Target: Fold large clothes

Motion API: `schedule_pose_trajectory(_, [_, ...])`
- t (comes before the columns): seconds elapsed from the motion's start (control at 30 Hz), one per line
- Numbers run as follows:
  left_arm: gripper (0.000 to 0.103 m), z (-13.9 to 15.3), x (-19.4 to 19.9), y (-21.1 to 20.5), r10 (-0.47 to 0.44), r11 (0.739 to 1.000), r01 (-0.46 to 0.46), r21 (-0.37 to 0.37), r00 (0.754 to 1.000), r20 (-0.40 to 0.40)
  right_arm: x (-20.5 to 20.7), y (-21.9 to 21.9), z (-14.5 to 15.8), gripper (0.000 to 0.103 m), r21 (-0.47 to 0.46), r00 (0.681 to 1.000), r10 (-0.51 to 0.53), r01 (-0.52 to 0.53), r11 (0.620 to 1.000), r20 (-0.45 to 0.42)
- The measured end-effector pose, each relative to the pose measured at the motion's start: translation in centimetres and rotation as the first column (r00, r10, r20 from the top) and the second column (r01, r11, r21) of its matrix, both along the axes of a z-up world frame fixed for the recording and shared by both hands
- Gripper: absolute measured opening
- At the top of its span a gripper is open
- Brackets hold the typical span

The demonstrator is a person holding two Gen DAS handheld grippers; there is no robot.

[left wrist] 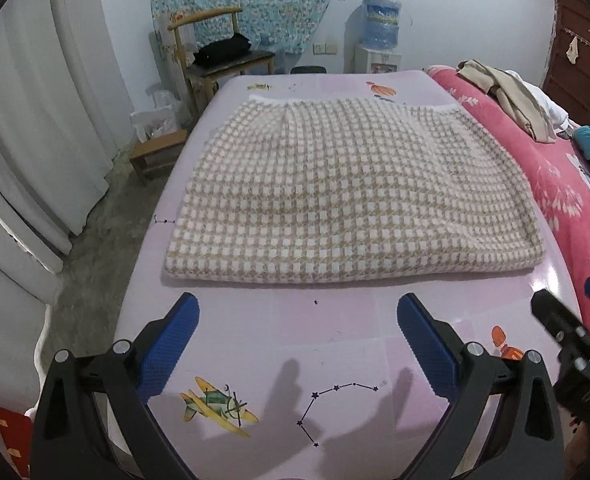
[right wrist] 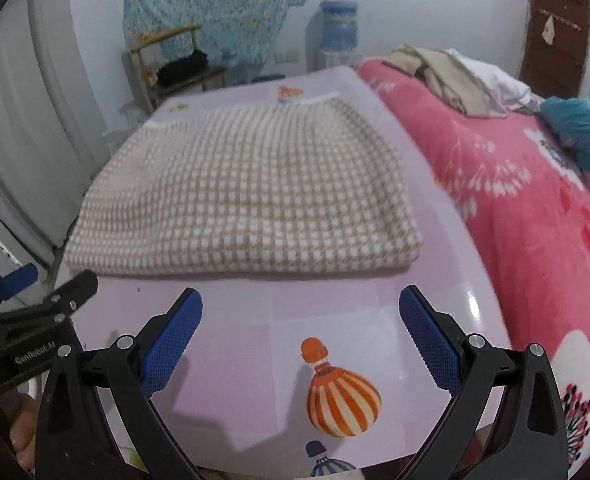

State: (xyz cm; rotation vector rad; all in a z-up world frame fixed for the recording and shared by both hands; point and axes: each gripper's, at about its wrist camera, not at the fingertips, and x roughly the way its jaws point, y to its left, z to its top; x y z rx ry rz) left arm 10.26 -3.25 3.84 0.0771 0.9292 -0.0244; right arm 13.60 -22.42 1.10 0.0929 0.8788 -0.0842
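A: Where is the garment [left wrist: 343,196] lying?

B: It is lying folded into a flat checked rectangle on the pink table [left wrist: 335,340], filling the middle of the left wrist view from about 9 to 3 o'clock. Its near edge is sitting just beyond the fingertips.

A: What is the left gripper [left wrist: 297,340] doing?

B: It is hovering above the bare table with its jaws spread wide, holding nothing. An airplane print [left wrist: 215,404] is showing between the fingers at 7 o'clock.

A: And the right gripper [right wrist: 301,340]?

B: It is also standing wide open and empty, short of the garment [right wrist: 247,196]. A balloon print [right wrist: 339,396] is lying between its fingers at 6 o'clock.

A: What is sitting at 3 o'clock?

B: A pink blanket [right wrist: 535,240] is lying right beside the table [right wrist: 415,320], carrying beige clothes [right wrist: 447,76] at 1 o'clock.
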Motion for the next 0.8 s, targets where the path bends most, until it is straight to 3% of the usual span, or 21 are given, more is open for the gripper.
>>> schedule_pose_trajectory(0.8, [0.097, -1.1, 1.0, 0.6, 0.002, 0.999, -0.004, -0.036, 0.998, -0.061, 0.8, 1.0, -1.1, 0.095, -0.01, 0.998, 0.02, -0.021, 1.0, -0.055])
